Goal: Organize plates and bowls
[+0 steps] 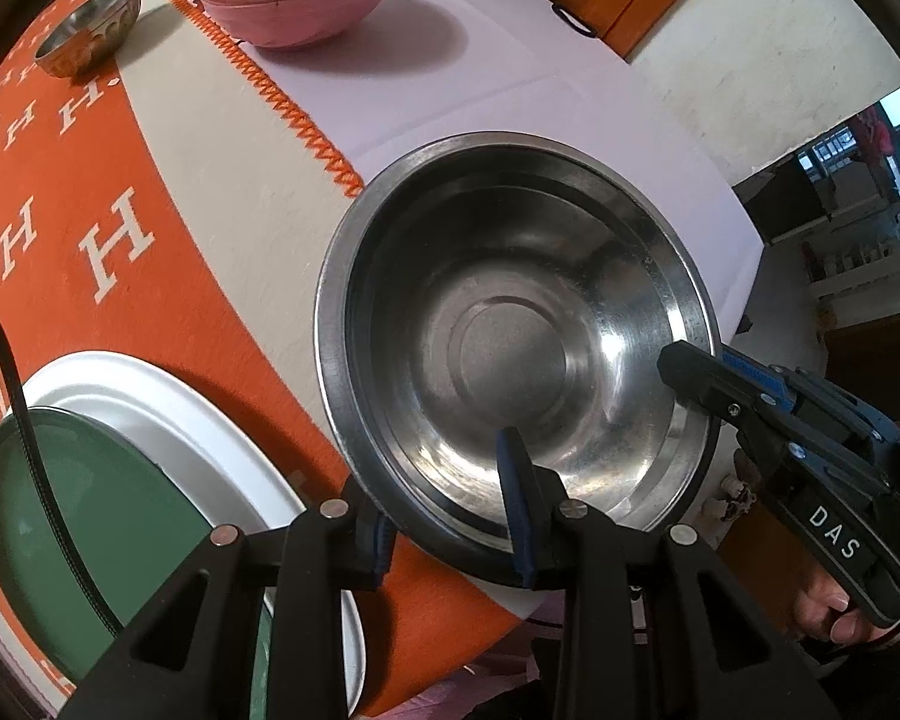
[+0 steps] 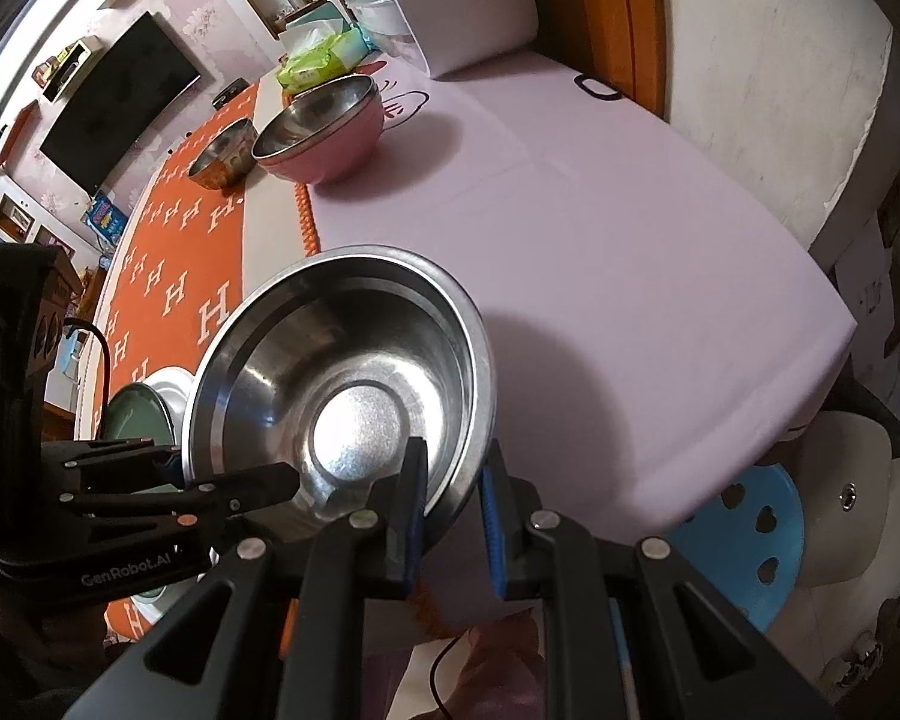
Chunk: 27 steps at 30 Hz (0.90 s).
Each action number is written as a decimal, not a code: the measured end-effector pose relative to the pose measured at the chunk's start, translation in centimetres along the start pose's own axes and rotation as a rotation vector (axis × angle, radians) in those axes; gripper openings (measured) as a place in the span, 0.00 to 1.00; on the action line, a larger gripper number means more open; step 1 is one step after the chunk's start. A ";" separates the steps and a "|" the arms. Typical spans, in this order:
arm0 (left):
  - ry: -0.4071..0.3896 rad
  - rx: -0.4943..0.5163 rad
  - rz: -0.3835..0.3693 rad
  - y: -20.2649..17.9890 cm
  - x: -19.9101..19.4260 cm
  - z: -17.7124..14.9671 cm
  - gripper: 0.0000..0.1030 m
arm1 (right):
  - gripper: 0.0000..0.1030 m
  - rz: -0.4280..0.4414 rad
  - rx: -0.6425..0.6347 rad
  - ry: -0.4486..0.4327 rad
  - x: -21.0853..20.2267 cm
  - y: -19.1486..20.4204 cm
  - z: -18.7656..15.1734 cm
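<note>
A large steel bowl (image 1: pixel 510 348) (image 2: pixel 354 396) is low over the table's near edge, where the orange runner meets the lilac cloth; whether it touches the table I cannot tell. My left gripper (image 1: pixel 450 534) is shut on its near rim, one finger inside and one outside. My right gripper (image 2: pixel 453 504) is shut on the rim's right side, and shows in the left wrist view as well (image 1: pixel 720 384). The left gripper (image 2: pixel 258 486) also shows in the right wrist view. A green plate (image 1: pixel 60 528) (image 2: pixel 138 414) lies on a white plate (image 1: pixel 210 420) left of the bowl.
At the far end a pink bowl (image 1: pixel 306 18) (image 2: pixel 330 150) holds a steel bowl, with a small metal bowl (image 1: pixel 90 30) (image 2: pixel 222 156) beside it. A green tissue pack (image 2: pixel 312 66) lies behind. A blue stool (image 2: pixel 744 546) stands below the table's right edge. A hand (image 1: pixel 828 612) holds the right gripper.
</note>
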<state>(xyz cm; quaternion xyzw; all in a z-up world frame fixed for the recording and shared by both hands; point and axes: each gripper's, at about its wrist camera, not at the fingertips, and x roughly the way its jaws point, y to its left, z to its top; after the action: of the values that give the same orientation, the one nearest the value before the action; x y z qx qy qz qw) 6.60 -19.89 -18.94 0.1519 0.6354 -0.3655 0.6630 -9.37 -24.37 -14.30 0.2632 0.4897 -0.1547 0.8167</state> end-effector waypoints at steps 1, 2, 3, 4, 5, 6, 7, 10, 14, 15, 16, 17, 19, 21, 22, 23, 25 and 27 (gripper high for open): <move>0.001 0.003 0.007 -0.1 0.0 0.0 0.30 | 0.16 0.000 0.003 0.002 0.1 0.0 0.0; -0.001 0.009 0.020 -0.2 0.0 0.0 0.31 | 0.17 -0.005 0.005 0.001 0.1 0.0 0.0; -0.008 0.019 0.032 -0.5 -0.1 0.2 0.32 | 0.17 -0.011 0.007 -0.001 0.2 -0.1 -0.1; -0.014 0.025 0.036 -0.5 -0.2 0.2 0.32 | 0.17 -0.015 0.008 -0.004 0.2 -0.1 -0.1; -0.019 0.029 0.039 -0.6 -0.4 0.3 0.32 | 0.17 -0.020 0.010 -0.006 0.1 -0.1 -0.1; -0.022 0.033 0.040 -0.7 -0.5 0.3 0.32 | 0.17 -0.022 0.014 -0.007 0.2 -0.1 -0.1; -0.025 0.035 0.043 -0.6 -0.5 0.3 0.32 | 0.17 -0.023 0.016 -0.008 0.2 -0.1 -0.2; -0.031 0.038 0.053 -0.1 -1.1 0.2 0.33 | 0.17 -0.029 0.019 -0.013 0.1 0.0 -0.1; -0.045 0.038 0.051 0.0 -1.9 -0.3 0.35 | 0.17 -0.047 0.019 -0.027 -0.2 0.2 -0.1; -0.051 0.038 0.046 -0.2 -2.1 -0.3 0.37 | 0.17 -0.051 0.021 -0.031 -0.3 0.2 -0.1; -0.056 0.039 0.047 0.0 -2.5 -0.4 0.38 | 0.17 -0.052 0.022 -0.035 -0.4 0.2 0.0; -0.064 0.039 0.047 0.0 -2.7 -0.4 0.41 | 0.17 -0.053 0.025 -0.040 -0.5 0.2 0.0; -0.081 0.045 0.048 0.0 -3.2 -0.5 0.45 | 0.17 -0.057 0.030 -0.049 -0.7 0.2 0.2; -0.098 0.050 0.052 0.0 -3.8 -0.6 0.51 | 0.17 -0.060 0.035 -0.060 -1.0 0.2 0.4; -0.106 0.050 0.056 0.1 -4.1 -0.6 0.52 | 0.17 -0.061 0.036 -0.064 -1.0 0.2 0.5; -0.115 0.051 0.061 0.0 -4.3 -0.7 0.54 | 0.17 -0.063 0.037 -0.070 -1.2 0.2 0.7; -0.132 0.053 0.063 0.2 -5.0 -0.7 0.55 | 0.17 -0.065 0.040 -0.083 -1.4 0.2 1.0; -0.151 0.050 0.060 0.5 -6.0 -0.7 0.58 | 0.17 -0.062 0.042 -0.098 -1.7 0.2 1.2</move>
<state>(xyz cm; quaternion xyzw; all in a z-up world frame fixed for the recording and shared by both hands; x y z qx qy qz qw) 6.91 -17.30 -13.42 0.1592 0.5693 -0.3716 0.7159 -9.15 -24.92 -12.30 0.2570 0.4537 -0.2027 0.8289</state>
